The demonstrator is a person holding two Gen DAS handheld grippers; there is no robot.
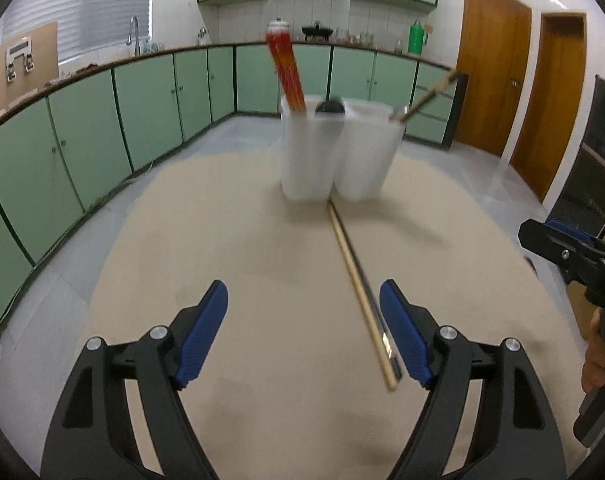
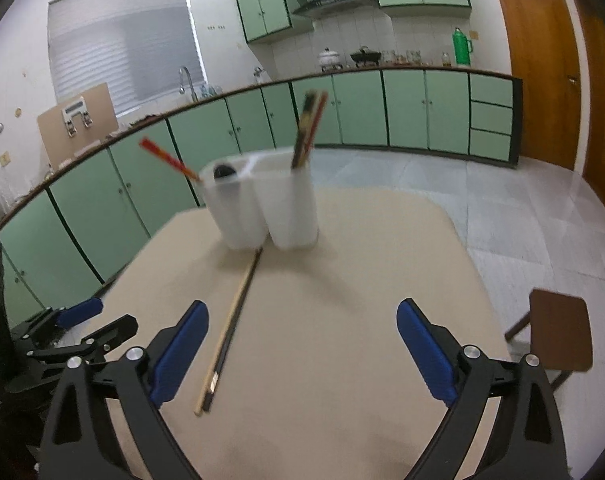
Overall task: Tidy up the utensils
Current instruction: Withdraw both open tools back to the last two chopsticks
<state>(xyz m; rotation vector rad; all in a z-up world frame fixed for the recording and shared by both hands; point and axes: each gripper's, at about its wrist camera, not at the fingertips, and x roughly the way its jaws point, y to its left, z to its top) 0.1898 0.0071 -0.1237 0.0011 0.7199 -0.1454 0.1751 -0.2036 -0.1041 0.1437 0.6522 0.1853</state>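
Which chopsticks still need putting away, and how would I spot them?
Start at the beige table and find the two white holders at its far side. From the gap between them a loose pair of chopsticks runs toward you. It alone lies flat; the others stand in the holders.

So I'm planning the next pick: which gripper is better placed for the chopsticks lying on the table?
Probably left: the chopsticks lie beside its open jaws, nearer than the right gripper.

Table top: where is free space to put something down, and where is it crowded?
The table is bare right of the lying chopsticks, up to its right edge, and left of them, seen from the left wrist. It is crowded at the far middle, where two white holders stand touching.
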